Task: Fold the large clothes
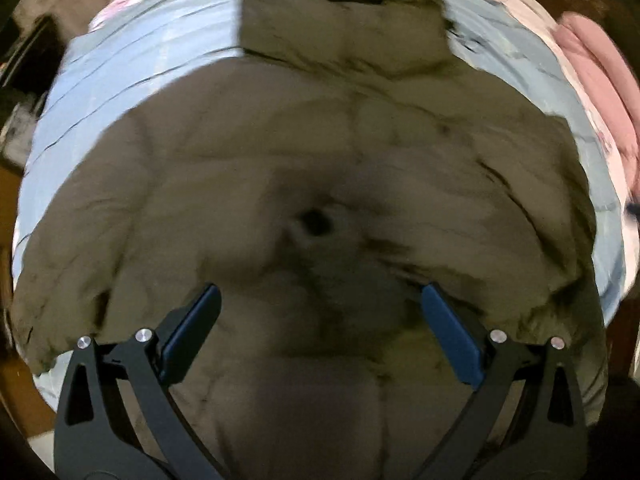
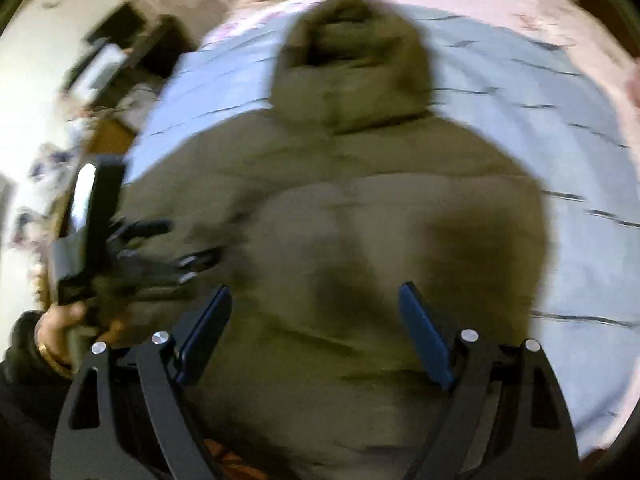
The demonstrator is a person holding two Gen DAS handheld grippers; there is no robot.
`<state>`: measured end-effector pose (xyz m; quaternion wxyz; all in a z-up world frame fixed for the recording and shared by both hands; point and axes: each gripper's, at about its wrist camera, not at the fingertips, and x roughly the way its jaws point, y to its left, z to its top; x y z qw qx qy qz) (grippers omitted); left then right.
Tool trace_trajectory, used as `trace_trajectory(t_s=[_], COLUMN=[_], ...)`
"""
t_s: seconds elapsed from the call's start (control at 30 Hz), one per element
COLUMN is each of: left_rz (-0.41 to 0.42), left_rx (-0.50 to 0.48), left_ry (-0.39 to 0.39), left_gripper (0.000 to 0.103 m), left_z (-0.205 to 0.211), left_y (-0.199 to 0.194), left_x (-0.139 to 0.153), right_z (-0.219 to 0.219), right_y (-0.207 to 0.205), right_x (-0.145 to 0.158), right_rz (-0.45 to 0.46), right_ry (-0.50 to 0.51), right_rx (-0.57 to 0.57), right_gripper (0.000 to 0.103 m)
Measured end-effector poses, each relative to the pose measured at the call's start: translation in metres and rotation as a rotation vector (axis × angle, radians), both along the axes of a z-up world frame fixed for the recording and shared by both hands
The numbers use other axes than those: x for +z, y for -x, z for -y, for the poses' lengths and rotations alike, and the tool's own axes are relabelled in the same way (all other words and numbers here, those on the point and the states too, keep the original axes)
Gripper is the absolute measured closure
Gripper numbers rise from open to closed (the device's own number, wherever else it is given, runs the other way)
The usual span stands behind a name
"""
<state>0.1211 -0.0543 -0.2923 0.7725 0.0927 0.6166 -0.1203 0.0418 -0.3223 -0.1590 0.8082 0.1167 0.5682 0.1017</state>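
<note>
nearest the lenses, over the hem end of the garment, the left gripper (image 1: pixel 320 300) and the right gripper (image 2: pixel 316 300) each hang with blue pads spread wide and nothing between them; both are released, presumably so that a thick edge can enter before they close. in the right wrist view the left gripper's body appears at far left, carried in the person's hand (image 2: pixel 60 320) over the jacket's left side. beneath them the puffy olive jacket (image 1: pixel 320 184) lies front up and spread flat on the bed, sleeves out to either side, a layout that suits folding inward; no fold looks begun. beyond, the hood (image 2: pixel 352 68) points away. farthest, the pale blue striped bedsheet (image 1: pixel 132 68) and a pink blanket (image 1: pixel 600 72) at the right edge. both views are motion-blurred.
</note>
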Motion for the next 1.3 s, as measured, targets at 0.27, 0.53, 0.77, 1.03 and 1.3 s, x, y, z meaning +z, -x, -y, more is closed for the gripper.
trace_trajectory(t_s=[0.27, 0.53, 0.77, 1.03, 1.3], left_rz=[0.125, 0.415, 0.249, 0.026, 0.031], left_rx=[-0.164, 0.105, 0.252, 0.112, 0.089], left_ry=[-0.42, -0.591, -0.214, -0.208, -0.235], left_gripper=[0.002, 0.002, 0.002, 0.002, 0.002], left_z=[0.057, 0.034, -0.014, 0.027, 0.036], left_y=[0.01, -0.039, -0.045, -0.047, -0.042], left_x=[-0.053, -0.017, 0.013, -0.056, -0.064], right_z=[0.075, 0.049, 0.026, 0.018, 0.019], right_y=[-0.007, -0.024, -0.031, -0.06, -0.082], right_x=[-0.023, -0.057, -0.08, -0.147, -0.161], right_rz=[-0.117, -0.15, -0.163, -0.283, -0.253], right_ry=[-0.004, 0.007, -0.077, 0.054, 0.102], right_rx=[-0.292, -0.209, -0.187, -0.256, -0.288], right_gripper=[0.018, 0.018, 0.02, 0.042, 0.042])
